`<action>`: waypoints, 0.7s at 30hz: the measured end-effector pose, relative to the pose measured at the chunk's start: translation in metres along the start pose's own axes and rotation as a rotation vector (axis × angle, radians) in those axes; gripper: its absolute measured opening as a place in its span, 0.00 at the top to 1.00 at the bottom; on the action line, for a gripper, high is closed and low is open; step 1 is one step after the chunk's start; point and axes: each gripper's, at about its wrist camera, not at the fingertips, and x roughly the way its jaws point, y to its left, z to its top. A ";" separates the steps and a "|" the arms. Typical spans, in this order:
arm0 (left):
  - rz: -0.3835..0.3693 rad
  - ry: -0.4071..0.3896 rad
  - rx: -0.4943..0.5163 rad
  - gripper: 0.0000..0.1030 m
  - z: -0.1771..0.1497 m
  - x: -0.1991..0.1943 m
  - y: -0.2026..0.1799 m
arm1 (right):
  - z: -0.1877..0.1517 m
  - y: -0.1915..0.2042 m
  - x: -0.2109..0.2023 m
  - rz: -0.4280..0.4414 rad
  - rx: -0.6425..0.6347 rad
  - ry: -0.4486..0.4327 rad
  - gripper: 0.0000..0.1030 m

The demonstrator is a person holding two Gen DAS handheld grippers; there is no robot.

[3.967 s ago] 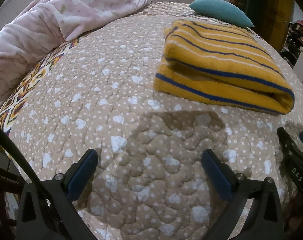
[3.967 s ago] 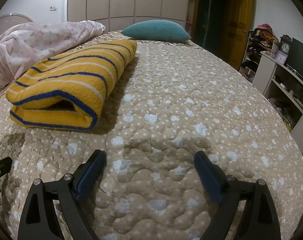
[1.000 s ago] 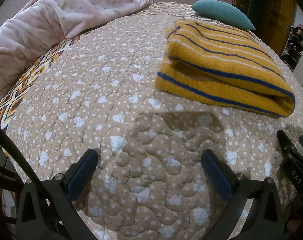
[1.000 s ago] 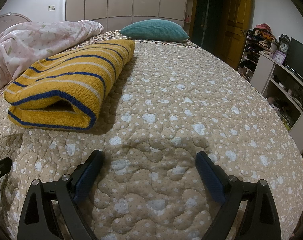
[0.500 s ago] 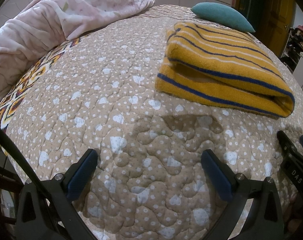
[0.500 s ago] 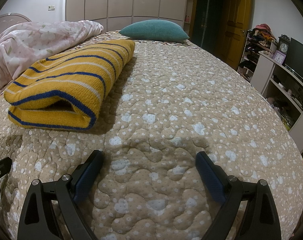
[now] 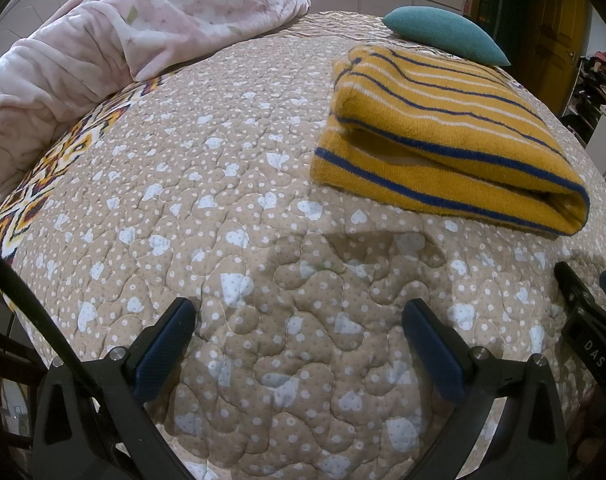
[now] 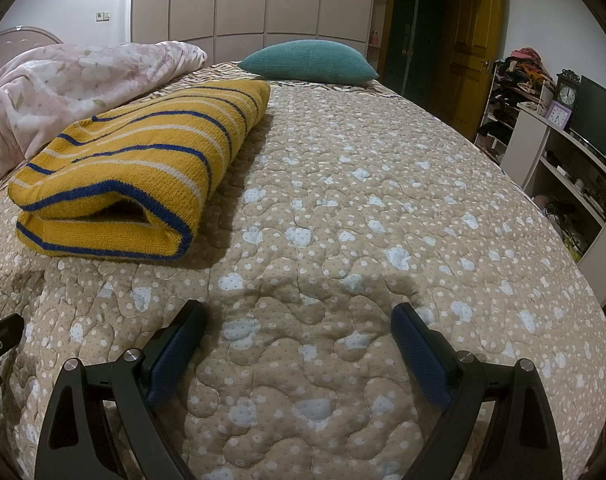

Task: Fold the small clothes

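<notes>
A folded yellow garment with blue and white stripes (image 7: 443,148) lies on the beige quilted bedspread (image 7: 243,208); it also shows in the right wrist view (image 8: 143,168). My left gripper (image 7: 299,328) is open and empty, low over the bedspread, near and left of the garment. My right gripper (image 8: 299,332) is open and empty, near and right of the garment. The right gripper's side shows at the right edge of the left wrist view (image 7: 591,320).
A pink floral blanket (image 7: 123,40) is heaped along the bed's left side. A teal pillow (image 8: 311,60) lies at the bed's far end. Shelves with a clock and a dark screen (image 8: 575,136) stand right of the bed, beside a yellow door (image 8: 471,60).
Nothing has visibly changed beyond a slight wobble of the left wrist view; the garment lies as before and both grippers stay open.
</notes>
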 end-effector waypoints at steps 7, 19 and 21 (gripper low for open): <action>0.000 -0.001 -0.001 0.00 -0.001 0.000 0.000 | 0.000 -0.001 0.001 0.000 0.000 0.000 0.07; -0.004 -0.010 -0.021 0.00 0.005 0.002 0.002 | 0.000 0.002 0.000 -0.003 -0.001 0.000 0.07; -0.007 -0.018 -0.025 0.00 0.004 0.003 0.003 | 0.000 0.002 0.000 -0.007 -0.001 0.000 0.07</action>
